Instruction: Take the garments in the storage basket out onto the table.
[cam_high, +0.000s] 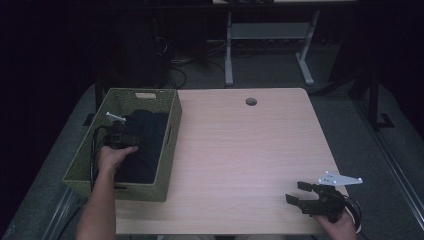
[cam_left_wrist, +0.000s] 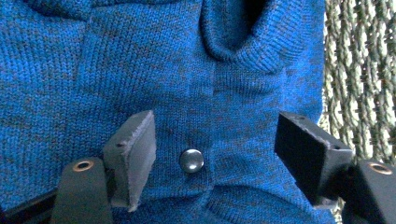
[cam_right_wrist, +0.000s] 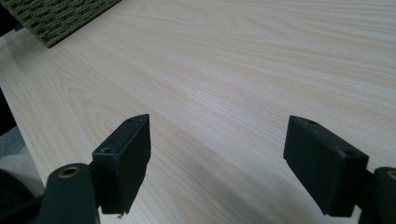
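Observation:
A blue knitted garment (cam_left_wrist: 140, 70) with a metal snap button (cam_left_wrist: 191, 160) lies inside the green woven basket (cam_high: 170, 107); from above it looks dark (cam_high: 150, 150). My left gripper (cam_high: 137, 139) hangs inside the basket just over the knit. Its jaws stand open on either side of the button in the left gripper view, midpoint (cam_left_wrist: 215, 149), and hold nothing. My right gripper (cam_high: 300, 192) is open above the bare wooden table (cam_high: 240, 150) near the front right corner. Between its jaws, midpoint (cam_right_wrist: 217, 158), there is just tabletop.
The basket wall (cam_left_wrist: 359, 74) rises close at the right of the left gripper view. A corner of the basket (cam_right_wrist: 56, 16) lies far off in the right gripper view. The table has a cable hole (cam_high: 251, 101) at the back. Desk legs (cam_high: 229, 55) stand behind.

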